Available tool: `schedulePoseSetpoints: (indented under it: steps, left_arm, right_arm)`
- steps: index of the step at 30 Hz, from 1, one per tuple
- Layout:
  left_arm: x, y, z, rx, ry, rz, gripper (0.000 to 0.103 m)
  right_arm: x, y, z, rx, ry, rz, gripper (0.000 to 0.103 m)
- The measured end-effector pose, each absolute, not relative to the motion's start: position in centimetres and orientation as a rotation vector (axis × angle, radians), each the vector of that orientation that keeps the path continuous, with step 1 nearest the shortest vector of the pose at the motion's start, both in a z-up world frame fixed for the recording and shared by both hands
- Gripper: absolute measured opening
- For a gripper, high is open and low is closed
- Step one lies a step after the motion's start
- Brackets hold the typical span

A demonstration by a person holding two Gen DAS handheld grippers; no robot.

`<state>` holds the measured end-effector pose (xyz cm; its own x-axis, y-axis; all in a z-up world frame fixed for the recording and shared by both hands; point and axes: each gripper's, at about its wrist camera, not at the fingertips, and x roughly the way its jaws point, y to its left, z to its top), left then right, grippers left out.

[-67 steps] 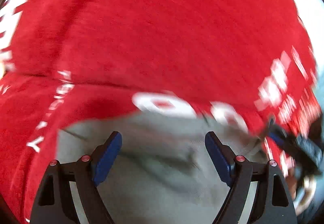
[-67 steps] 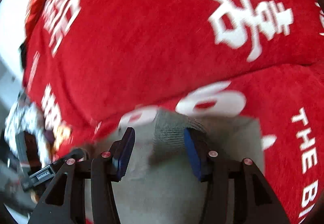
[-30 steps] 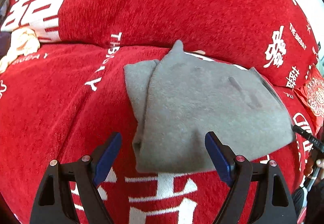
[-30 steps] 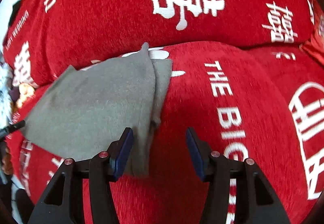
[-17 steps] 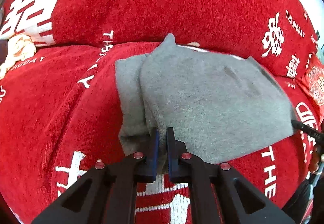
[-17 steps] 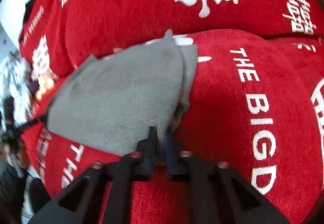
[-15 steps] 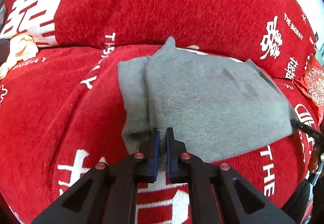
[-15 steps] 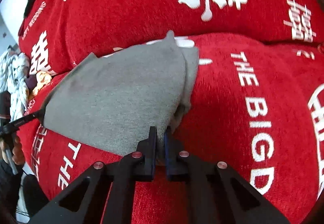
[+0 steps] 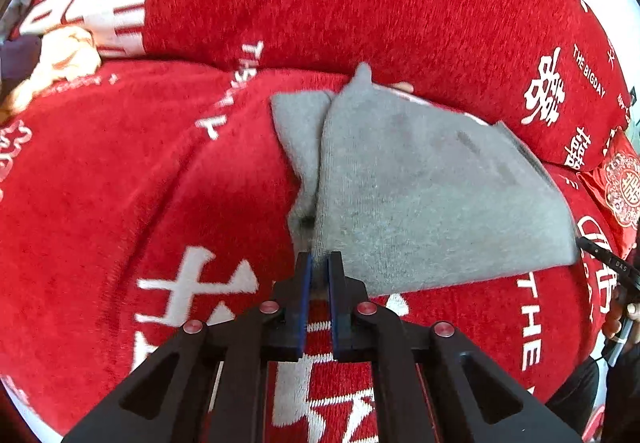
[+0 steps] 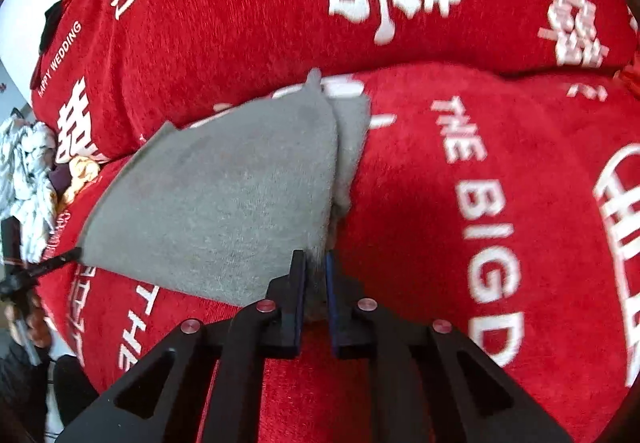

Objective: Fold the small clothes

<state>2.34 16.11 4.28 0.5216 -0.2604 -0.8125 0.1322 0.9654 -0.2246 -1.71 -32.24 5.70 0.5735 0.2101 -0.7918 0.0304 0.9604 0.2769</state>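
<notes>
A big red fuzzy sofa cover with white letters (image 9: 120, 183) fills both views. In the middle lies a folded grey knitted cloth (image 9: 420, 195), flat on the seat, its far corner touching the back cushion. Bare red seat lies open at the left of the left view and the right of the right view. The left gripper (image 9: 318, 275) pinches the cloth's near corner at the bottom middle. The right gripper (image 10: 316, 275) pinches the other near corner; its jaws are opening a little.
</notes>
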Motion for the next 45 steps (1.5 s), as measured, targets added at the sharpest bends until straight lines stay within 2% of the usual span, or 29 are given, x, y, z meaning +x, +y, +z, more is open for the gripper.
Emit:
schedulePoseSetpoints:
  steps: [3, 5, 8, 9, 10, 12, 13, 17, 18, 19, 20, 21, 24, 32, 36, 42, 43, 44, 45]
  left_arm:
    - [2.7, 15.3, 5.9, -0.092, 0.968, -0.198, 0.007]
    - [3.4, 14.5, 6.5, -0.063, 0.97, -0.192, 0.007]
    - [4.4, 13.2, 6.7, -0.024, 0.985, -0.168, 0.007]
    - [4.6, 12.9, 6.5, -0.026, 0.993, -0.17, 0.007]
    - [4.9, 12.5, 6.3, -0.027, 1.004, -0.167, 0.008]
    - [5.6, 11.6, 5.5, -0.043, 1.02, -0.15, 0.007]
    - [5.5, 11.1, 5.6, -0.048, 0.997, -0.17, 0.0]
    - [3.2, 10.4, 7.4, -0.173, 0.854, -0.295, 0.001]
    - [2.4, 10.6, 7.9, -0.198, 0.819, -0.296, 0.011]
    - [2.2, 10.6, 8.1, -0.195, 0.812, -0.288, 0.072]
    - [2.1, 10.6, 8.1, -0.179, 0.836, -0.259, 0.103]
    - [2.1, 10.8, 7.8, -0.173, 0.829, -0.211, 0.1]
    - [2.4, 12.0, 7.2, -0.151, 0.8, -0.106, 0.101]
    - [4.6, 15.5, 3.5, -0.287, 0.881, -0.132, 0.101]
    - [6.6, 17.2, 0.2, -0.459, 0.975, -0.256, 0.101]
    - [8.4, 16.5, -0.3, -0.543, 0.943, -0.467, 0.101]
    - [8.5, 16.7, -0.4, -0.57, 0.938, -0.482, 0.097]
    - [8.6, 16.9, -0.4, -0.595, 0.932, -0.493, 0.088]
    - [8.8, 17.1, -0.7, -0.631, 0.933, -0.525, 0.054]
  right_arm:
    - [-1.7, -31.9, 7.4, 0.213, 0.91, 0.069, 0.012]
    - [-1.0, -31.4, 8.0, 0.206, 0.893, 0.067, 0.018]
    - [0.8, -29.5, 8.3, 0.164, 0.893, 0.082, 0.039]
    - [1.2, -29.1, 8.3, 0.156, 0.889, 0.086, 0.05]
    - [1.7, -28.4, 8.4, 0.15, 0.882, 0.094, 0.055]
    - [2.5, -27.0, 8.2, 0.142, 0.886, 0.117, 0.055]
    - [2.9, -26.3, 8.0, 0.139, 0.895, 0.128, 0.055]
    - [3.2, -23.6, 7.7, 0.13, 0.911, 0.174, 0.055]
    - [3.0, -23.0, 7.7, 0.125, 0.913, 0.187, 0.055]
    - [2.7, -22.6, 7.6, 0.116, 0.917, 0.199, 0.055]
    - [2.5, -22.2, 7.5, 0.107, 0.92, 0.207, 0.055]
    - [2.2, -21.8, 7.3, 0.097, 0.927, 0.215, 0.055]
    - [2.0, -21.1, 6.8, 0.081, 0.948, 0.228, 0.055]
    - [3.5, -18.1, 7.9, 0.014, 0.956, 0.254, 0.055]
    - [6.4, -14.7, 9.0, -0.006, 0.965, 0.306, 0.058]
    - [11.7, -9.2, 8.7, -0.03, 1.02, 0.344, 0.058]
    - [12.2, -8.5, 8.7, -0.028, 1.027, 0.35, 0.058]
    - [12.9, -7.6, 8.6, -0.025, 1.035, 0.357, 0.058]
    - [13.3, -6.8, 8.6, -0.023, 1.038, 0.363, 0.058]
